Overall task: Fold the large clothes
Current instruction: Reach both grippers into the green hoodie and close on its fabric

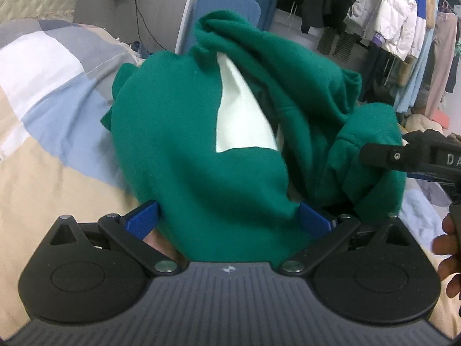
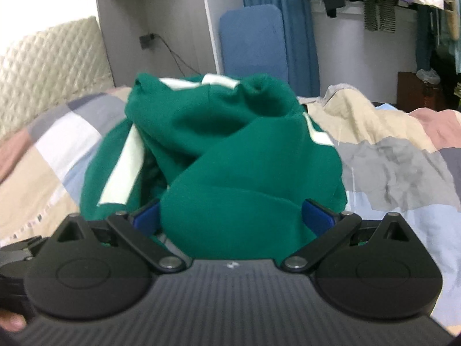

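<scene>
A: Where is the garment?

B: The green sweatshirt [image 1: 184,150] with white stripes is bunched up and lifted above the bed, whose patchwork quilt [image 1: 49,92] of beige, blue, grey and white squares lies under it. In the right wrist view the same sweatshirt [image 2: 230,155] fills the middle, with the quilt [image 2: 389,155] spreading out to both sides.

A: What are the grippers doing?

B: The left hand-held gripper [image 1: 227,219] has its blue fingers [image 1: 142,216] set wide apart, and green cloth fills the whole gap and drapes back over the body. I cannot tell whether it pinches the cloth or merely carries it. The right hand-held gripper [image 2: 232,216] looks the same: blue fingers [image 2: 317,216] spread, fabric bulging between them, grip not clear.

A: Do the two see each other?

B: In the left wrist view the right hand-held gripper [image 1: 403,155] enters from the right edge, touching the sweatshirt's folded part.

A: And behind?

B: A quilted headboard [image 2: 43,69], a blue padded board [image 2: 253,46] leaning against the wall, and a rack of hanging clothes [image 1: 403,28].
</scene>
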Action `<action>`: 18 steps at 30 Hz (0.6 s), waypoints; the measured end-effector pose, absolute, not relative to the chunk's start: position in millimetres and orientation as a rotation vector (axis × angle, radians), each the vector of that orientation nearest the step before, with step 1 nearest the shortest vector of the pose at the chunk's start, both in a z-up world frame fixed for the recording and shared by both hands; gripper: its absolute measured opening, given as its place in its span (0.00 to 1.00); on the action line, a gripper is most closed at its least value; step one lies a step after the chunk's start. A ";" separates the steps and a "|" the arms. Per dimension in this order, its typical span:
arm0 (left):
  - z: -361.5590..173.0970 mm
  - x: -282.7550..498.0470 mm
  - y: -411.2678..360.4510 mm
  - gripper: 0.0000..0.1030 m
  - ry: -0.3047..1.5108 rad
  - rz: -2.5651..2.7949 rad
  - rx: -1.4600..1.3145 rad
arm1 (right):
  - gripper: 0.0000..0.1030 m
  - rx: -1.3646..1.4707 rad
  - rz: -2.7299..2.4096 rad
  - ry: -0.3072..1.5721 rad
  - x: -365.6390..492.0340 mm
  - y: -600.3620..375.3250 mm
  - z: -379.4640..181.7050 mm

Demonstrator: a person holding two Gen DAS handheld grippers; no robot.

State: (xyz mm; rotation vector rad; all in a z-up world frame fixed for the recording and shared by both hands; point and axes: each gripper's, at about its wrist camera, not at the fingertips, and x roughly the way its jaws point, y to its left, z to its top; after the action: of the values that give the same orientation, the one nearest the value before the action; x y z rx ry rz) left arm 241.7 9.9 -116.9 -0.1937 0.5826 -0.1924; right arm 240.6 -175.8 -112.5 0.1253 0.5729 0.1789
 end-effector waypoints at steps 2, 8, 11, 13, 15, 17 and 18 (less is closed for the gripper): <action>-124.3 248.1 10.7 1.00 0.579 -0.207 -0.211 | 1.00 0.129 0.193 0.567 246.1 -173.7 -117.1; -130.2 255.5 10.3 0.74 0.595 -0.166 -0.201 | 0.66 0.061 0.181 0.587 257.1 -160.7 -132.3; -128.9 253.3 13.6 0.43 0.613 -0.142 -0.203 | 0.26 0.050 0.134 0.602 253.3 -163.2 -131.3; -127.7 251.3 18.5 0.25 0.618 -0.114 -0.210 | 0.18 0.070 0.100 0.599 249.9 -170.5 -125.6; -122.1 244.8 28.3 0.12 0.607 -0.091 -0.228 | 0.16 0.096 0.083 0.594 245.8 -179.6 -118.5; -114.6 238.5 41.8 0.09 0.598 -0.066 -0.281 | 0.14 0.091 0.040 0.570 239.0 -186.5 -109.8; -110.2 235.2 48.2 0.08 0.588 -0.051 -0.300 | 0.14 0.087 0.027 0.558 234.9 -190.8 -104.6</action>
State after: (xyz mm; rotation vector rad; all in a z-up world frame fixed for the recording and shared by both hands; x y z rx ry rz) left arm 235.2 48.2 -110.2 -0.3003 0.5882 -0.0508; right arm 234.9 -190.8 -104.6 0.0872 0.5582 0.0266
